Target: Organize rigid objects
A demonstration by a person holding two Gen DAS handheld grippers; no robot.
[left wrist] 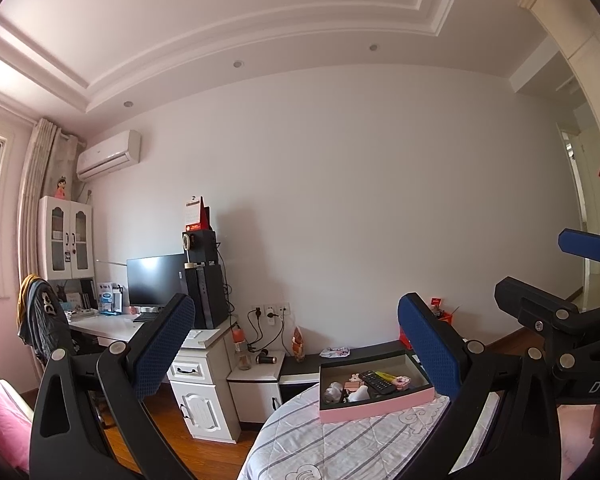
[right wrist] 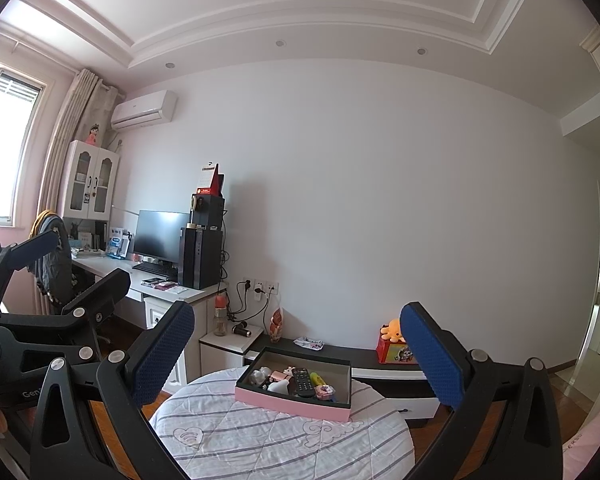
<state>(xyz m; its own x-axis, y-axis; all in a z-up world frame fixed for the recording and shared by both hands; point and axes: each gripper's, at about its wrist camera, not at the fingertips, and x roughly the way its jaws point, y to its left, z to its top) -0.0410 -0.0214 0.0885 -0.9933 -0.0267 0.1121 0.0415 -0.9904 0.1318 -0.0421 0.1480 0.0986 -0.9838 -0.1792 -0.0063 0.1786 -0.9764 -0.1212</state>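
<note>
A shallow pink box (left wrist: 376, 402) (right wrist: 292, 402) sits on a round surface under a striped white quilt (left wrist: 332, 440) (right wrist: 276, 436). Inside lie a black remote (left wrist: 377, 381) (right wrist: 302, 382), a yellow item (right wrist: 318, 379), a white figure (left wrist: 358, 393) (right wrist: 279, 387) and other small trinkets. My left gripper (left wrist: 300, 350) is open, held above and short of the box, nothing between its blue pads. My right gripper (right wrist: 300, 354) is also open and empty, likewise short of the box. Each gripper shows at the edge of the other's view.
Behind the quilted surface runs a low dark-topped cabinet (right wrist: 364, 354) with a red box and orange plush (right wrist: 392, 340). A white desk (right wrist: 148, 280) with monitor (right wrist: 158, 236) and computer tower (right wrist: 200, 258) stands left, a draped chair (left wrist: 44, 324) beside it. Wooden floor lies between.
</note>
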